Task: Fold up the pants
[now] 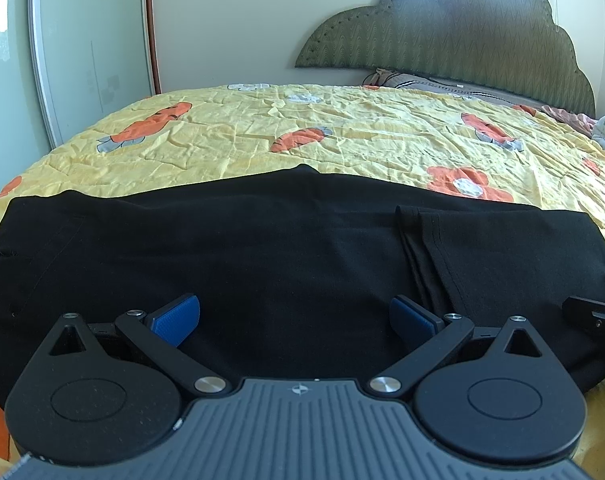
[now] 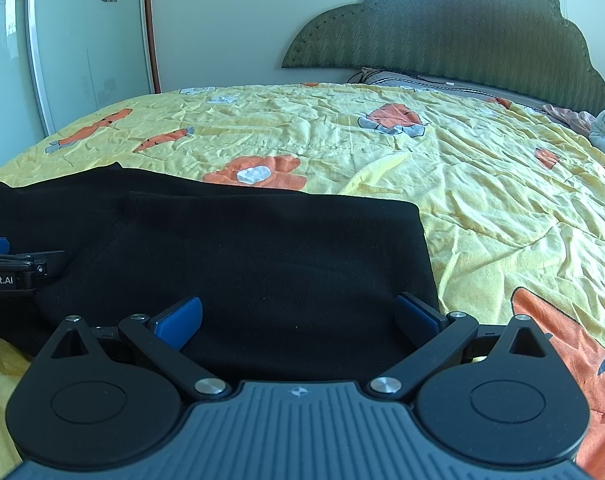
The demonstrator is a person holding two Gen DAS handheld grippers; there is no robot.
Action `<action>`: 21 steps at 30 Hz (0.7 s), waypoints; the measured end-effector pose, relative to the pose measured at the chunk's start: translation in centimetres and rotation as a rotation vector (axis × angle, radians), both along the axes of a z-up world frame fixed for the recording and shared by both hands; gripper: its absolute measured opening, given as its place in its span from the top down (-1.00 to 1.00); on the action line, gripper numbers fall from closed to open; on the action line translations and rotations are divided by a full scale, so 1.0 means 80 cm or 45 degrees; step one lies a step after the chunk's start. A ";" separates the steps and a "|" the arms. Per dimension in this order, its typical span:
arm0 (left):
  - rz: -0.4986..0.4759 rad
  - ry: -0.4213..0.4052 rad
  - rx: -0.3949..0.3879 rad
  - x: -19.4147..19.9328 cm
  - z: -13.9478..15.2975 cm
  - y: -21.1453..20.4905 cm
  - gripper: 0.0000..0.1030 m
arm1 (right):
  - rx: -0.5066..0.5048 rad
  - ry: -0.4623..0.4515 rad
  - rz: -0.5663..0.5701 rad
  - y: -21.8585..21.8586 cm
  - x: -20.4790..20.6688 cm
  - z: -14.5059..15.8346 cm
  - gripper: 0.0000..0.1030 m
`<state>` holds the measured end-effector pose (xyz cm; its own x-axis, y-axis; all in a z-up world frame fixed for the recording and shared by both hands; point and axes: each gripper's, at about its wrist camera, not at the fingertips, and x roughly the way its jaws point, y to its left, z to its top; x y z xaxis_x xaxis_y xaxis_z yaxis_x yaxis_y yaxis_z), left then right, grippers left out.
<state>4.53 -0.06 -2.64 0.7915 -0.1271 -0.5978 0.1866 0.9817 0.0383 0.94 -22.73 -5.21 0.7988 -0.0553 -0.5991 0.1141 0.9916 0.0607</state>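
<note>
Pants [image 1: 262, 248] lie flat along the bed's [image 1: 342, 136] near edge, one end already doubled over (hem shows right of centre). Left tongs [image 1: 294, 316] and right tongs [image 2: 298, 318] both spread wide, holding nothing, low over the near edge of the cloth. For the next fold, I'd pinch all layers at the near edge, lift evenly, keep both sides level.

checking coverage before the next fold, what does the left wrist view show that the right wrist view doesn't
Only the left wrist view shows the leg hems folded back over the pants, and the pants' left end. Only the right wrist view shows the pants' right edge with bare quilt past it. Both show the black pants flat on the quilt, the green headboard, and the left gripper and right gripper open above the cloth.
</note>
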 end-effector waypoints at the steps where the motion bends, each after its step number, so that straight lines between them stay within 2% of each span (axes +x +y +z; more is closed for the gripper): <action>1: 0.000 0.000 -0.002 0.000 0.000 0.000 -1.00 | 0.000 0.001 0.000 0.000 0.000 0.000 -1.00; 21: -0.001 0.001 -0.003 0.000 0.000 -0.001 -1.00 | 0.002 0.001 -0.001 0.000 -0.001 0.000 -1.00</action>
